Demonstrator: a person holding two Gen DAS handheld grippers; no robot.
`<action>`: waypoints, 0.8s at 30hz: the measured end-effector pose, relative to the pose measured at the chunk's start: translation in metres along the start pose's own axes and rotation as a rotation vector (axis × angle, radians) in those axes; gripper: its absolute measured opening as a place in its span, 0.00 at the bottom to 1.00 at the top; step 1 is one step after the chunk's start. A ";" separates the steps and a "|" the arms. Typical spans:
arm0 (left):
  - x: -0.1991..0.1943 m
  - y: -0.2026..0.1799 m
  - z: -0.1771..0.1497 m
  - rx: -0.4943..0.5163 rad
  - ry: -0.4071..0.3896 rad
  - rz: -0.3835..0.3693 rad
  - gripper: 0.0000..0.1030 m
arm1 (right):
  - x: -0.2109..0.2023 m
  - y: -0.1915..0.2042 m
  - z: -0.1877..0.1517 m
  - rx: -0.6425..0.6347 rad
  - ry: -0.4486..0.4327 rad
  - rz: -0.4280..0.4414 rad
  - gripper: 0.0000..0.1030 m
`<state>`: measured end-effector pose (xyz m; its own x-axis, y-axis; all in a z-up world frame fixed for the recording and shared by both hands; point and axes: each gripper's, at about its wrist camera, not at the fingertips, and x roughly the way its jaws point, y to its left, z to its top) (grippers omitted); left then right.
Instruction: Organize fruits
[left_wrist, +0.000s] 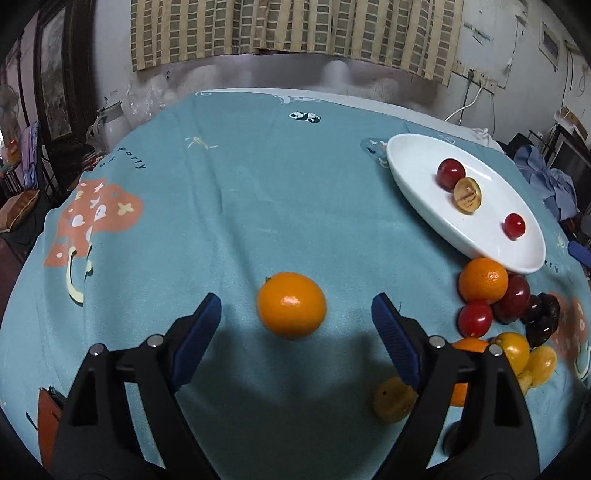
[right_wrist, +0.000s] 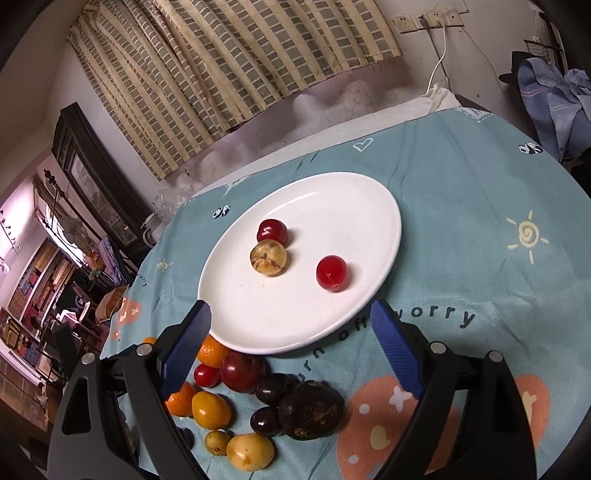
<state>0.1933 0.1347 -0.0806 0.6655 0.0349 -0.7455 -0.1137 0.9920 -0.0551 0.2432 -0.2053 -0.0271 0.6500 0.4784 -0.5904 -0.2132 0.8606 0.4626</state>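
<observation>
Only the left wrist view shows a glossy orange (left_wrist: 291, 310) lying alone on the teal table (left_wrist: 240, 206), between the released left claw (left_wrist: 295, 314). The right claw (right_wrist: 290, 319), also spread and empty, frames the white plate (right_wrist: 332, 206) holding three small fruits, with mixed fruits (right_wrist: 258, 406) heaped nearer.

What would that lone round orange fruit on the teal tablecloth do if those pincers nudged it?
The round orange fruit would probably roll: it looks nearly spherical and sits alone on flat teal tablecloth. Its glossy skin might slip against the pads. The open left gripper looks wide enough to straddle it.
</observation>
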 end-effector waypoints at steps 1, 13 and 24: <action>-0.001 -0.002 -0.001 0.009 -0.005 0.003 0.83 | -0.004 0.003 -0.002 -0.016 -0.003 -0.006 0.86; 0.006 -0.003 -0.002 0.019 0.005 0.028 0.83 | -0.011 0.004 -0.062 -0.197 0.092 -0.124 0.86; 0.009 -0.009 -0.003 0.041 0.014 0.013 0.82 | 0.013 -0.003 -0.065 -0.140 0.155 -0.039 0.67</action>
<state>0.1983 0.1262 -0.0888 0.6538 0.0467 -0.7552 -0.0919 0.9956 -0.0180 0.2048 -0.1905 -0.0791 0.5424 0.4559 -0.7057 -0.2964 0.8898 0.3470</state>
